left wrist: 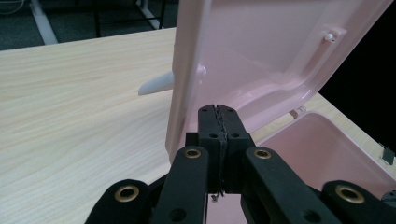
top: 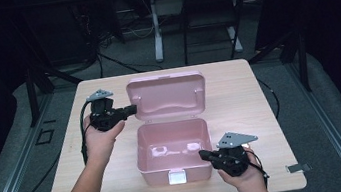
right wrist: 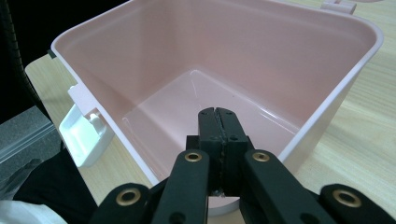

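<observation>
I am looking down on a pink box (top: pixel 173 151) sitting open at the middle of the table (top: pixel 238 91), its lid (top: pixel 167 95) standing up at the far side. My left gripper (top: pixel 132 109) is reaching to the lid's left edge; the left gripper view is showing its jaws pressed together just beside that edge, nothing between them. My right gripper (top: pixel 204 155) is resting at the box's near right rim, and the right gripper view is showing its jaws closed and empty above the bare interior, with the white latch (right wrist: pixel 86 135) hanging at the front wall.
</observation>
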A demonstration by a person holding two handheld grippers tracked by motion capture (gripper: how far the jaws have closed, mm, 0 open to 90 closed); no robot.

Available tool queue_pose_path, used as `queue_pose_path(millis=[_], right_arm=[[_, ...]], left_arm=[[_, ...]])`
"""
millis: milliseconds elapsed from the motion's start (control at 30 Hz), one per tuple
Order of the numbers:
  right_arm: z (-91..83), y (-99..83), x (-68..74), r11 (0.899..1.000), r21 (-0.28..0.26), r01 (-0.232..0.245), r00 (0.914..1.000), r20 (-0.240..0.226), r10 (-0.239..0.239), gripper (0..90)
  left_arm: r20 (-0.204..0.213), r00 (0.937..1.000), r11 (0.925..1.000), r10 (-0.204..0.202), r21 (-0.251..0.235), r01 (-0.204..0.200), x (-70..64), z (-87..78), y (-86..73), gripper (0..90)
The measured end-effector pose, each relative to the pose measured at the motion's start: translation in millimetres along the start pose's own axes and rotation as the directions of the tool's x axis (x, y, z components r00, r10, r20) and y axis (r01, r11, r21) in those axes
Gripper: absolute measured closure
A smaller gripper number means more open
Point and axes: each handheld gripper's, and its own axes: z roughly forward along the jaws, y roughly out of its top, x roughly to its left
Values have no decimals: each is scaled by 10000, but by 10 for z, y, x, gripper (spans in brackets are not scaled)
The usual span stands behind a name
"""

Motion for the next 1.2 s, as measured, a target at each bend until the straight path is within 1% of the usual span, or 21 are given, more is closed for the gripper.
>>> queue_pose_path(millis=[133,167,200,333,433,567,633,667,700,767,833,900,1000,1067,1133,1200], right_arm=[[-1,-1,1,10000,-1,14,10000,-3,-14,900],[-1,-1,2,10000,8,30,10000,6,-30,900],[-1,-1,2,10000,9,34,10000,7,-34,900],[-1,-2,4,10000,5,58,10000,26,-58,900],[-2,-5,6,10000,-1,96,9999,34,-96,900],[-2,-7,4,9999,-38,167,9998,91,-167,900],[-4,-8,0,9999,-16,115,9999,-13,-115,900],[-6,-8,0,9999,14,142,9999,47,-142,900],[-7,-11,-5,9999,-13,124,9999,-9,-124,900],[-1,-5,-6,9999,-40,120,9999,-22,-120,900],[3,0,-1,9999,-5,161,9999,5,-161,900],[0,-2,-4,9999,-7,149,9999,-3,-149,900],[3,2,-1,9999,-11,109,9999,5,-109,900],[3,2,-1,10000,-11,69,10000,0,-69,900],[2,2,-4,10000,-15,50,10000,-32,-50,900],[2,5,-1,10000,3,22,10000,-74,-22,895]], left_arm=[[4,9999,9998,-110,150,109,37,18,-69,898],[-17,10000,9997,-21,236,21,41,16,-82,899],[48,10000,9998,-60,206,59,37,15,-99,898],[49,9998,9995,185,241,-186,26,-7,-161,898],[80,9997,9993,246,292,-248,19,-23,-222,899],[395,9992,9998,116,139,-121,13,-75,-309,899],[574,9984,10000,14,79,-19,5,-108,-362,899],[719,9974,10000,-12,65,8,2,-121,-388,899],[814,9967,10000,-49,79,42,-6,-132,-416,899],[784,9969,9997,110,207,-126,-39,-151,-466,899],[746,9965,9991,366,171,-379,-72,-174,-507,898],[788,9961,9991,405,102,-414,-97,-200,-542,897],[856,9950,9985,511,168,-527,-127,-231,-581,878],[958,9941,9984,512,183,-532,-140,-250,-617,856],[972,9942,9989,452,87,-463,-155,-273,-656,841],[945,9943,9988,488,28,-493,-162,-291,-692,823]])
